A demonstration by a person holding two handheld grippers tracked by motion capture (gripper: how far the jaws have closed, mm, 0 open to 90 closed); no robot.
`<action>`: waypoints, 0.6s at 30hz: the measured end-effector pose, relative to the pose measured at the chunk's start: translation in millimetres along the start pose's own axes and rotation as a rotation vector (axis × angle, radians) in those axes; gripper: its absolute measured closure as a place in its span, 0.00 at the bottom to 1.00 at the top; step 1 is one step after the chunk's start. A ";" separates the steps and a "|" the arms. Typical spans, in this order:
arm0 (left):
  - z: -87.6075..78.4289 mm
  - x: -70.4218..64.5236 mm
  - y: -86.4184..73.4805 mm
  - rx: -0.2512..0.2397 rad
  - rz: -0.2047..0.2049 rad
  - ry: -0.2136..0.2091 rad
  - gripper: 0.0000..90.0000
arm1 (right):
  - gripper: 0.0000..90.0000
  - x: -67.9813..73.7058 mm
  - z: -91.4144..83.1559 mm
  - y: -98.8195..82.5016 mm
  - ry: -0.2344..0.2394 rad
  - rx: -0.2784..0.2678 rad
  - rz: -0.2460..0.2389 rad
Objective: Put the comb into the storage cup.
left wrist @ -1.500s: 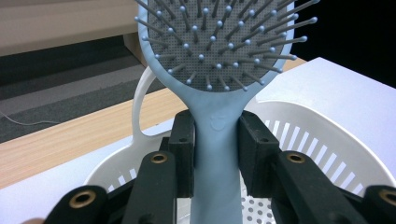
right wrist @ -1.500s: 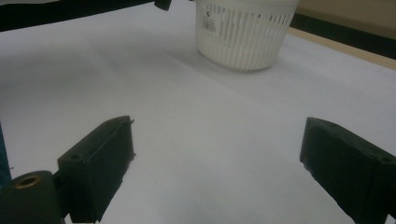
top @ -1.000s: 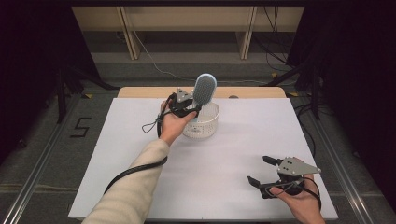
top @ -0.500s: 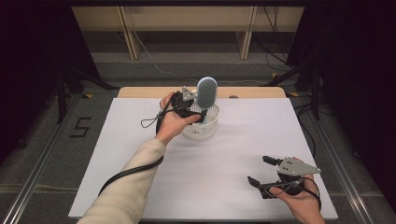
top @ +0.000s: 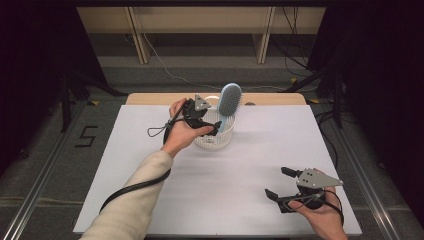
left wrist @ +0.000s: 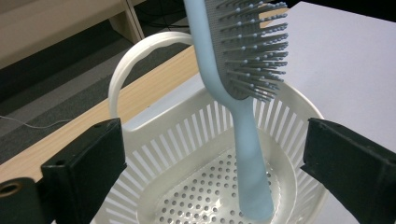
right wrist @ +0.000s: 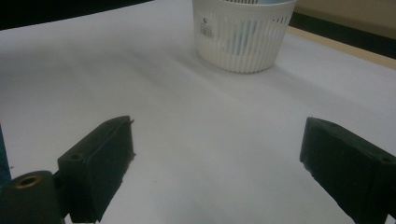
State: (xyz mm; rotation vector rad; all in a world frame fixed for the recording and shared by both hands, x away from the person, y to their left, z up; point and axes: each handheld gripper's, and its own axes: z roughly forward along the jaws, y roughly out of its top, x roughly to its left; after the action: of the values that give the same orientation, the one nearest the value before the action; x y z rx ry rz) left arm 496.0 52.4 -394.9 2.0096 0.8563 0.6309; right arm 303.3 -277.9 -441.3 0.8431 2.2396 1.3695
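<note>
the pale blue plastic hairbrush (left wrist: 243, 107) stands handle-down in the white slotted plastic basket (top: 218, 136) at the far table edge – top-heavy, it could tip it if the wide-open left gripper (top: 204, 118) brushes it – while the right gripper (top: 282, 189) waits open, near right.

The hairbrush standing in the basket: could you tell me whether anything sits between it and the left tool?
Nothing visible does. The left tool is open at the white basket, and the blue hairbrush stands handle-down in the gap ahead of its jaws, untouched.
</note>
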 end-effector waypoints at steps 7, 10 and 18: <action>-5.7 1.8 -1.8 -0.004 -0.013 -0.009 0.04 | 0.12 0.1 0.0 0.1 -0.001 0.000 0.001; -9.3 1.9 -2.7 -0.002 -0.015 -0.012 0.04 | 0.12 -0.1 0.3 -0.1 0.000 0.001 0.001; -14.0 2.8 -6.2 0.006 -0.031 -0.029 0.02 | 0.12 0.4 0.3 0.0 -0.001 0.000 0.002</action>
State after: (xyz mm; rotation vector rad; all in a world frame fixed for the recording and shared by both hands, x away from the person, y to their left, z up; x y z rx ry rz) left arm 486.0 64.1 -392.6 2.0027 0.8711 0.5815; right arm 303.1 -277.4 -441.4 0.8469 2.2381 1.3697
